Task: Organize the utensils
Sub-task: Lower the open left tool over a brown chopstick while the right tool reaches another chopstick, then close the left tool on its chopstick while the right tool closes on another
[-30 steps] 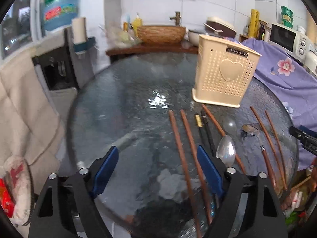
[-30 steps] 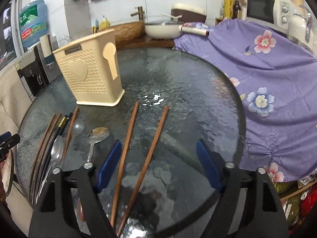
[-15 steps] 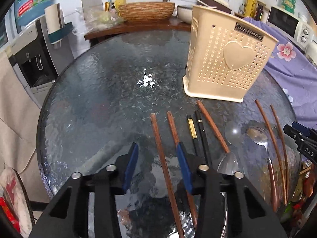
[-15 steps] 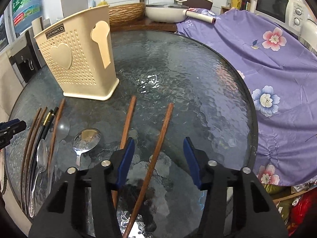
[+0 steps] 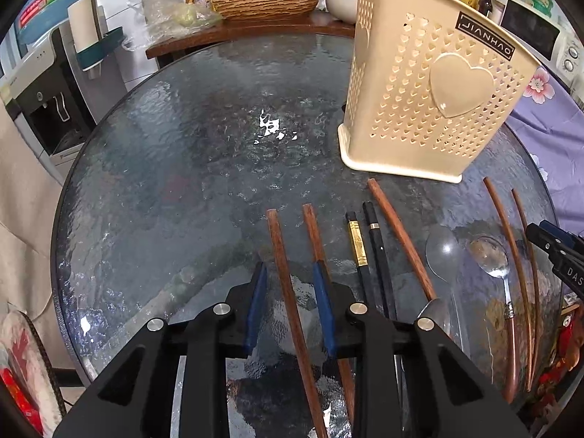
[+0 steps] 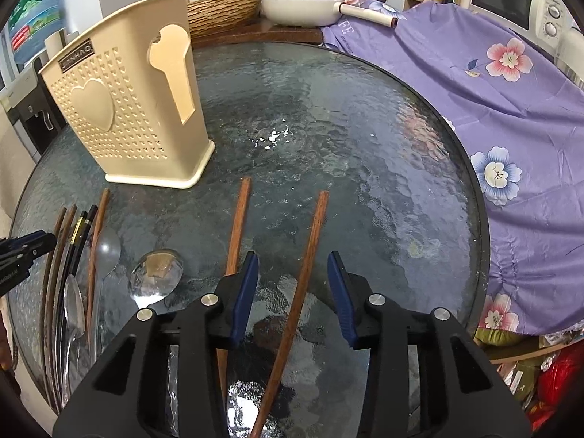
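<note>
While the left gripper [image 5: 290, 273] is kept low over the glass table [image 5: 164, 189], one brown chopstick [image 5: 288, 292] is seen running btwn its blue pads, jaws narrowed but w/ a gap on both sides, so nothing is gripped. A second brown chopstick [image 5: 315, 233] passes under the right-hand pad. At approx 1 o'clock of that gripper, two black chopsticks [image 5: 368, 252] are laid side by side, then another brown stick [image 5: 401, 241], a clear spoon [image 5: 441, 252] and a steel spoon [image 5: 492, 259]. The cream utensil holder [image 5: 430, 109] is stood upright at 1–2 o'clock, just beyond the stick tips, not touching them. Open glass is left at 10–12 o'clock up to the table rim.

In the right wrist view, the right gripper [image 6: 292, 273] is held w/ jaws moderately apart; one long brown chopstick [image 6: 303, 266] is framed btwn the pads, untouched, and its partner [image 6: 237, 222] lies just outside the left-hand pad. The holder [image 6: 124, 116] sits at 10–11 o'clock. Bare glass is available at 12–3 o'clock, bounded by the rim and purple floral cloth [image 6: 511, 91].
</note>
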A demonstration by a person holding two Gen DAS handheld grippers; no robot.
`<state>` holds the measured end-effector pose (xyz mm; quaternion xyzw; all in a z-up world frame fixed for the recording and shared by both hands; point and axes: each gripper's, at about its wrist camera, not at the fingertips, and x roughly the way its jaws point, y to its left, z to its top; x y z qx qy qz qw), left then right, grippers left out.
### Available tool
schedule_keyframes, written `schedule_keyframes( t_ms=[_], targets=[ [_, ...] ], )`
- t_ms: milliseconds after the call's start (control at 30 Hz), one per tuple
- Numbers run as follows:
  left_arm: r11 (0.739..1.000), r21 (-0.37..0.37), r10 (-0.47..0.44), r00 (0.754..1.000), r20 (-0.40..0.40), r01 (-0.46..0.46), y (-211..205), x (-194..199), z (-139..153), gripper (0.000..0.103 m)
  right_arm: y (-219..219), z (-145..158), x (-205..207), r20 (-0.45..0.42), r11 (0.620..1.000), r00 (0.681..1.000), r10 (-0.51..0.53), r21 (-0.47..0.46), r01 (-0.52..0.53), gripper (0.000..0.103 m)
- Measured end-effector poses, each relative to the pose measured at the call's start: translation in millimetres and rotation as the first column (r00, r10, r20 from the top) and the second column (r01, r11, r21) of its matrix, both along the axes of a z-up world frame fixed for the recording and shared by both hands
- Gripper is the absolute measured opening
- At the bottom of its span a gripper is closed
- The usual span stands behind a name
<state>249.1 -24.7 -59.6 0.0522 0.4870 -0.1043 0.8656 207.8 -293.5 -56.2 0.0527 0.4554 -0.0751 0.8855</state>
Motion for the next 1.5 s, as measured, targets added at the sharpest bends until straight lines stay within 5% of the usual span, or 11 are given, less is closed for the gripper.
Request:
schedule_keyframes(
  t_ms=[700, 1000, 1233, 1500],
  targets=[
    [1.0, 0.014, 0.016, 1.0, -0.008, -0.016, -8, 16, -10, 0.021, -8, -14, 24, -0.04, 0.999, 0.998, -0.052, 0.012, 0.052, 0.027],
    [0.999, 0.029, 0.013, 1.0, -0.003, -0.012, -10, 22, -11, 0.021, -12, -15, 28, -0.028, 0.997, 0.997, -0.078, 0.008, 0.079, 0.013],
    [0.999, 0.047, 0.028, 1.0, 0.012, -0.029, -11, 20, -12, 0.009, -8, -16, 30, -0.023, 0.997, 0.997, -0.078, -0.009, 0.078, 0.009],
    [0.999, 0.027, 0.047, 0.999, 0.021, -0.048, -5, 20, -6, 0.007, -15, -2, 25, 0.041, 0.996, 0.999, -0.032, 0.083, 0.029, 0.008]
  ],
)
